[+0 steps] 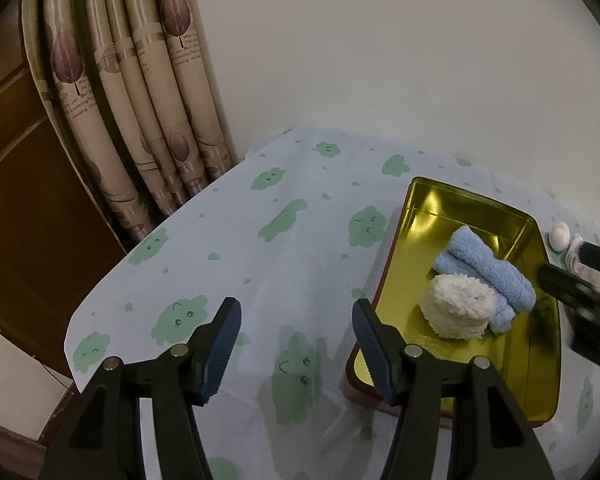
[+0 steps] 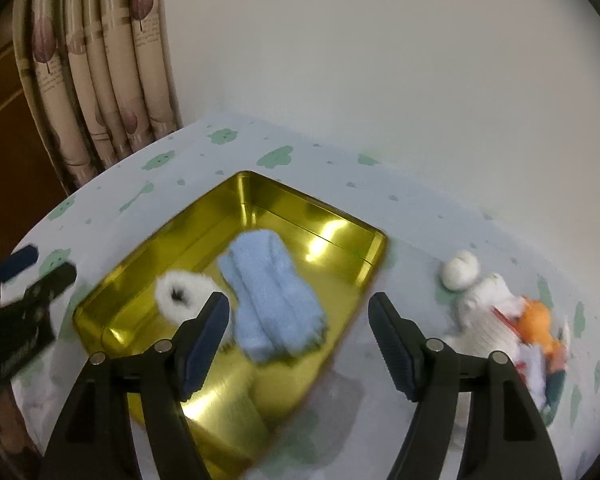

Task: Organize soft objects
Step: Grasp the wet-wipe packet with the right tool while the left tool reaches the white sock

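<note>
A gold metal tin [image 1: 432,204] [image 2: 260,196] lies open on the table. Inside it lie a rolled blue fluffy cloth [image 1: 484,272] [image 2: 272,300] and a white fluffy roll [image 1: 456,312] [image 2: 180,292]. My left gripper [image 1: 296,344] is open and empty, over the tablecloth just left of the tin. My right gripper [image 2: 300,340] is open and empty, above the tin's right side; it also shows at the right edge of the left wrist view [image 1: 580,284]. A white plush toy with orange parts [image 2: 496,304] lies right of the tin.
The table wears a pale cloth with green cloud prints [image 1: 284,216] [image 2: 412,196]. A beige curtain [image 1: 140,92] [image 2: 100,68] hangs at the back left beside a wooden door [image 1: 16,184]. A white wall [image 1: 380,40] stands behind the table.
</note>
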`<state>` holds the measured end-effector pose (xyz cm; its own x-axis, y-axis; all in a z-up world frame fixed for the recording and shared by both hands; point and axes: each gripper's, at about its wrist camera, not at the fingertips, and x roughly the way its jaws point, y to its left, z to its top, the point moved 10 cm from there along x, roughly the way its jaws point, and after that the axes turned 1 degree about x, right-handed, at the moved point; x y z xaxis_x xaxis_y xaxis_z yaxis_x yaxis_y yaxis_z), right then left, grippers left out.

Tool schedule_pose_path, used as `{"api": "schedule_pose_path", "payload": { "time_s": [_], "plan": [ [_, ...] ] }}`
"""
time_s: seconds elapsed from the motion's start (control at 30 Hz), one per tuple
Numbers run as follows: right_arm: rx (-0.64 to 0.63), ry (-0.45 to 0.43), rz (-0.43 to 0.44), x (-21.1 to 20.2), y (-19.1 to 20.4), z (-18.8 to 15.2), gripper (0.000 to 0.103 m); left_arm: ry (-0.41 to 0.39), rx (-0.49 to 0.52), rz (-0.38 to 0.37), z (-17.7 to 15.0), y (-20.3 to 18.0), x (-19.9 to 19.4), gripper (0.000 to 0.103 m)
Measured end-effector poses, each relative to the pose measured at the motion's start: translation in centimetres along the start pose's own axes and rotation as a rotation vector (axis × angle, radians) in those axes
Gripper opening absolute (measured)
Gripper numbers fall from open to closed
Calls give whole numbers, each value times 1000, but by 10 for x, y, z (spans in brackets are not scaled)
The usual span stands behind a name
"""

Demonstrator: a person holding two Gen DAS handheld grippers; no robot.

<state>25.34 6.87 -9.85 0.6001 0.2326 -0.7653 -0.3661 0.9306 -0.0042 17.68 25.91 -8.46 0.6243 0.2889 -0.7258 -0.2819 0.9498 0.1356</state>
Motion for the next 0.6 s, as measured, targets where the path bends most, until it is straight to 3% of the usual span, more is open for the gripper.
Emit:
{"api": "schedule_pose_path", "payload": {
  "time_s": [0.3, 0.47, 0.6],
  "plan": [
    [72, -5, -128, -44, -94, -50, 70, -6, 6, 5, -1, -3, -3, 59],
    [204, 7, -228, -55, -178, -69, 74, -10, 13, 13, 0, -3, -5, 59],
    [333, 46, -260, -53, -233, -82, 83, -8, 13, 12, -1, -3, -5, 59]
  ]
}}
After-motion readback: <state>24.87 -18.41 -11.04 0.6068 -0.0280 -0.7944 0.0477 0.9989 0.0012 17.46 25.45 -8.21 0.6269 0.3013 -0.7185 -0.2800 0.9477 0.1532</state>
